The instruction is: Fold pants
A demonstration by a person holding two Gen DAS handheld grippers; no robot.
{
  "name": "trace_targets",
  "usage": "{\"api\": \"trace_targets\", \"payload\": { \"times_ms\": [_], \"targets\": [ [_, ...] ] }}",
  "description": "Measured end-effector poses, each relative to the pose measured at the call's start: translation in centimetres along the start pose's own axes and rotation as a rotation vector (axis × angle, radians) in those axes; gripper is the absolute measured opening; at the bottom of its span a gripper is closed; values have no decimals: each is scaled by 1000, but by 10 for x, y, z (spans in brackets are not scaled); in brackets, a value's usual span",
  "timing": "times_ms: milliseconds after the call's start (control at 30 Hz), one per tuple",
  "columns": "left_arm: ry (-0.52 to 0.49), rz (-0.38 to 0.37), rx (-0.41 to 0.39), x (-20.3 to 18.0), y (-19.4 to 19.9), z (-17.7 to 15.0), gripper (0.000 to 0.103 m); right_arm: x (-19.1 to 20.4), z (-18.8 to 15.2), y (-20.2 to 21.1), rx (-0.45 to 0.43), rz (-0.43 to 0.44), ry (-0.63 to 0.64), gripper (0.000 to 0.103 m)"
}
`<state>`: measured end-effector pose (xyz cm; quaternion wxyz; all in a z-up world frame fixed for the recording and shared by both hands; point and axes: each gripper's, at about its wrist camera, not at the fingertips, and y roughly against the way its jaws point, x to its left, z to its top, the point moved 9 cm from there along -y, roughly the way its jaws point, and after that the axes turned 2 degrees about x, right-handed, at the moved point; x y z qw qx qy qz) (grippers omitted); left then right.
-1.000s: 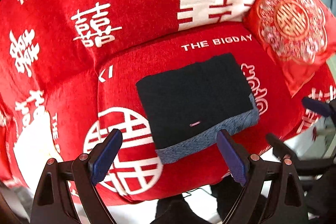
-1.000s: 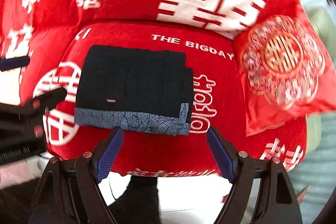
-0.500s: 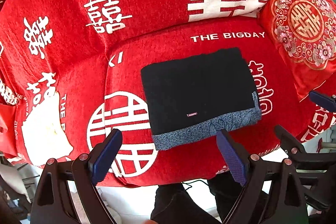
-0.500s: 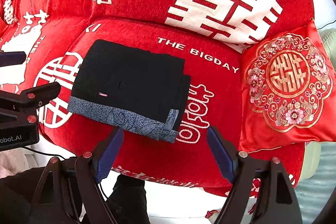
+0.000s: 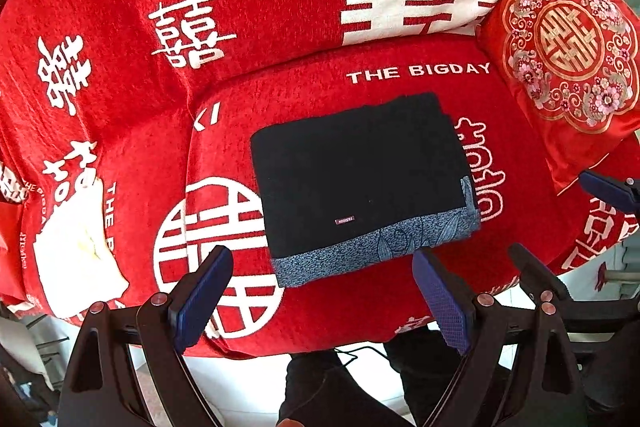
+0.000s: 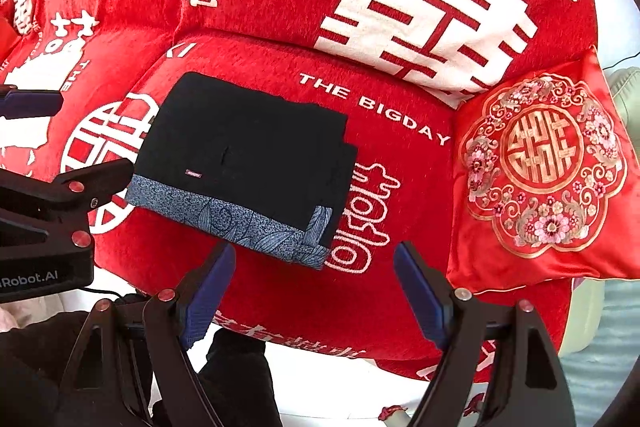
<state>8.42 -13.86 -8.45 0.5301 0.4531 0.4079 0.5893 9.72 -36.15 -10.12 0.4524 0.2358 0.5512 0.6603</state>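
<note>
Seemingly done w/ folding in left wrist view: pants [image 5: 360, 183] lie as a neat dark rectangle on the red sofa seat [image 5: 400, 299], grey patterned waistband along the near edge, long axis running left-right w/ slight tilt; left gripper [image 5: 320, 301] hangs just off that edge, fingers spread wide, holding nothing. Likewise in right wrist view, right gripper [image 6: 314, 293] spread & empty near waistband corner; best to back off straight, no snagging, maybe pat the stepped right edge flush.
</note>
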Motion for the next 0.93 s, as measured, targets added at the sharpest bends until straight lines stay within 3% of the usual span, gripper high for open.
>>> {"api": "trace_targets", "payload": {
  "times_ms": [933],
  "targets": [
    [64,-107,-6,3,-6,18,92,-9,17,-8,4,4,-1,84]
  ]
}}
